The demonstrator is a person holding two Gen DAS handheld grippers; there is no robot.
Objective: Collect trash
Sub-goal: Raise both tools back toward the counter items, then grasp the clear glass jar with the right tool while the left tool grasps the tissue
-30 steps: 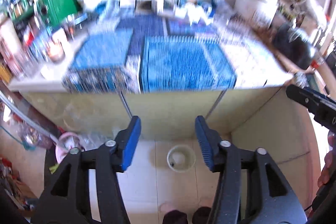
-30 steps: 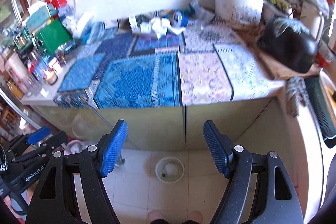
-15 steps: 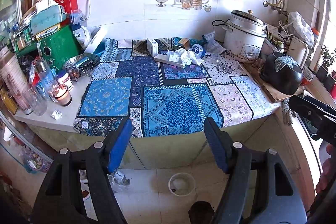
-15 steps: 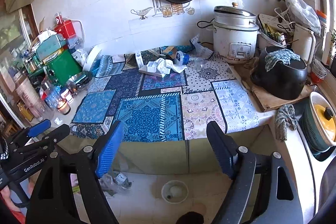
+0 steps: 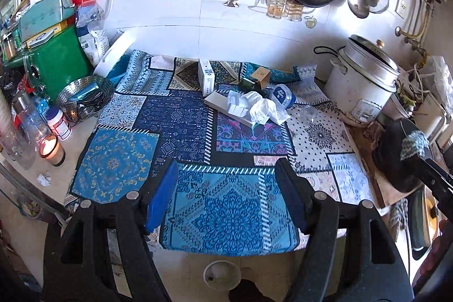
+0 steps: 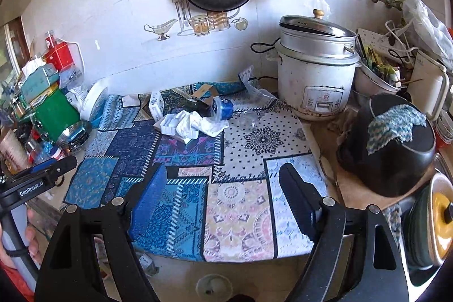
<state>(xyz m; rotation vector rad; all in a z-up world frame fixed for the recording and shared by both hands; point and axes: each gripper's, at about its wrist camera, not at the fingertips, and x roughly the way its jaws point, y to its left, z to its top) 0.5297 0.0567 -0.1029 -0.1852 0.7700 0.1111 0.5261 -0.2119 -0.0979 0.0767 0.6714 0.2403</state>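
A heap of trash lies at the back of the patterned counter cloth (image 5: 181, 132): crumpled white tissue (image 5: 262, 109) on a flat white tray (image 5: 226, 104), a blue-labelled plastic container (image 5: 281, 95), a dark bottle (image 5: 250, 84), a cardboard piece (image 5: 260, 75), a white box (image 5: 206, 78) and a clear plastic cup (image 5: 308, 112). A small paper scrap (image 5: 44, 179) lies at the counter's left edge. The tissue (image 6: 198, 123) and container (image 6: 222, 108) also show in the right wrist view. My left gripper (image 5: 226, 200) and right gripper (image 6: 222, 203) are open and empty, above the counter's front edge, well short of the trash.
A rice cooker (image 6: 314, 75) and a black pot (image 6: 388, 143) stand at the right. A lit candle (image 5: 52, 147), jars, a metal strainer (image 5: 85, 98) and a green box (image 5: 53, 61) crowd the left. Pans hang on the wall. A white bowl (image 5: 220, 273) sits on the floor below.
Both grippers have risen from floor and cabinet level to above the counter and moved closer to it. Both stay open and empty.
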